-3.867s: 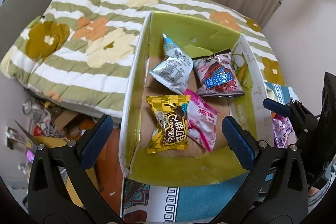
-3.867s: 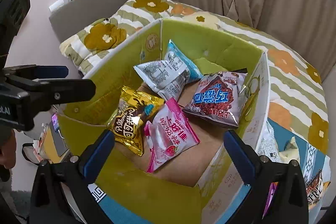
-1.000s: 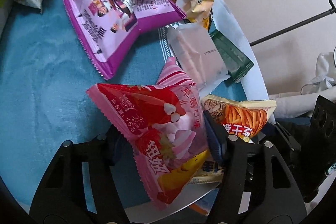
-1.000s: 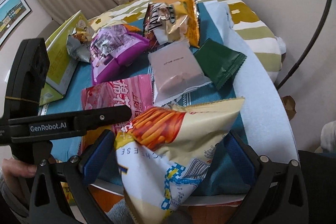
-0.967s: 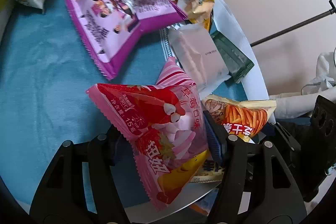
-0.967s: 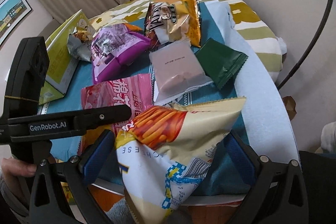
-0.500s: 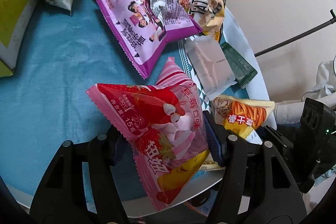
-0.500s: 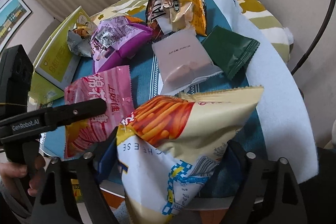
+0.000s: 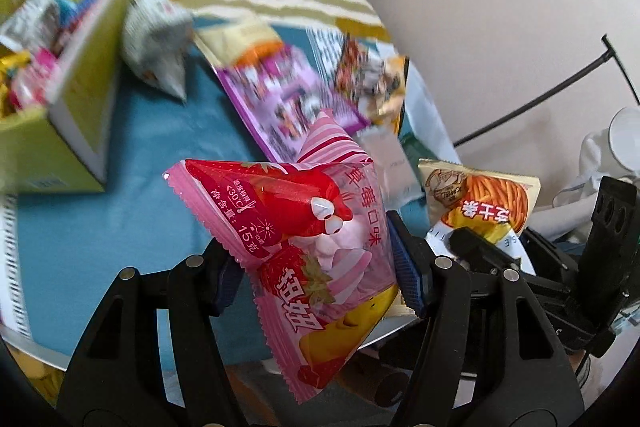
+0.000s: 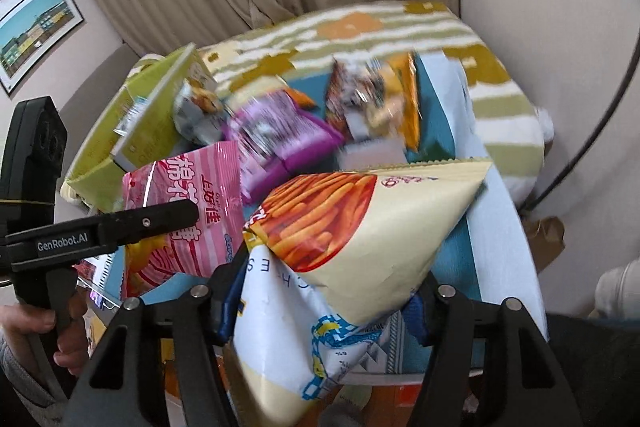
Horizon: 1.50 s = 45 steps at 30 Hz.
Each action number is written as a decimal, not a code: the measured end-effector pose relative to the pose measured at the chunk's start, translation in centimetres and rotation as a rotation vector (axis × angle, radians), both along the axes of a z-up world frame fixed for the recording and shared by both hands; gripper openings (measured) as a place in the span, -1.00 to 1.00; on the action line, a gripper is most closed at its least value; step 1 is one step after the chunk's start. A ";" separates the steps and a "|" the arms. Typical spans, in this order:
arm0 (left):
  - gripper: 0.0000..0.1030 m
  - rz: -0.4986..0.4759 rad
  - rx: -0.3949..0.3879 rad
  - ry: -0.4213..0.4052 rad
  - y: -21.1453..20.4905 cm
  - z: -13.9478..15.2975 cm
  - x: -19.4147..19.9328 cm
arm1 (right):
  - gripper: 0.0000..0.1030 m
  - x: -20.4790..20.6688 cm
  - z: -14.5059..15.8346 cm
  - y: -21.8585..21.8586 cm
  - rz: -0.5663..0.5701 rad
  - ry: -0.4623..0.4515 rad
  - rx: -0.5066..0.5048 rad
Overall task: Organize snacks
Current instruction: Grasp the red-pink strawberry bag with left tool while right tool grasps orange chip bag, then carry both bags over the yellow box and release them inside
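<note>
Left gripper point(image 9: 316, 267): clamped on the pink strawberry bag point(image 9: 304, 239), pads pressing into both sides, bag held off the blue cloth point(image 9: 92, 219) above its near edge.
Right gripper point(image 10: 324, 299): jaws had just been closing and were clamped on the cream bag of sticks point(image 10: 356, 227), which was pinched low down and stood up between them, above the near right corner of the blue cloth.
Risk, pink bag: it was gripped across its puffed middle, so the slick film could probably slide out on the way to the box.
Risk, cream bag: most of its bulk sat above the pads; a quick swing would likely tip it or pull it free.
Risk, crowding: both grippers were close side by side, so the bags might knock together.
Green box point(image 9: 84, 75): open at the far left corner of the blue cloth, already holding several small packets point(image 9: 28, 27), blurred, kinds unclear.
Left on the cloth: a purple bag point(image 10: 276, 135), an orange bag point(image 10: 380, 99), a grey-white bag point(image 9: 156, 47) just beside the box wall.
</note>
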State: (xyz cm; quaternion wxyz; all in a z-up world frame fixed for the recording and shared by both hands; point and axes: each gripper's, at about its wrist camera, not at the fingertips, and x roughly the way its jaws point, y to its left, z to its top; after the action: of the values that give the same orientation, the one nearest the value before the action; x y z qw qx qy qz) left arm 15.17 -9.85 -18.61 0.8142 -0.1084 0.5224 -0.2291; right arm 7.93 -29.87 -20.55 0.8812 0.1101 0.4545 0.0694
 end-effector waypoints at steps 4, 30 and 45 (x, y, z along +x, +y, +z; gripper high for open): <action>0.18 0.035 0.011 -0.058 3.0 2.9 0.3 | 0.15 1.3 3.1 2.1 0.033 -0.064 -0.007; 0.19 0.115 0.121 -0.080 24.2 5.8 12.6 | 0.15 15.3 11.5 23.6 0.225 -0.206 -0.018; 0.99 0.054 0.239 -0.046 27.0 2.6 13.3 | 0.15 19.7 7.9 27.2 0.185 -0.088 -0.028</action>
State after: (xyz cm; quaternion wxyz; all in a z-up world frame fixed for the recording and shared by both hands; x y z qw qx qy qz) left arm 28.48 17.17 -16.00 0.8388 -0.0193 0.5242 -0.1458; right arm 27.66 -2.66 -12.64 0.8915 0.0524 0.4247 0.1488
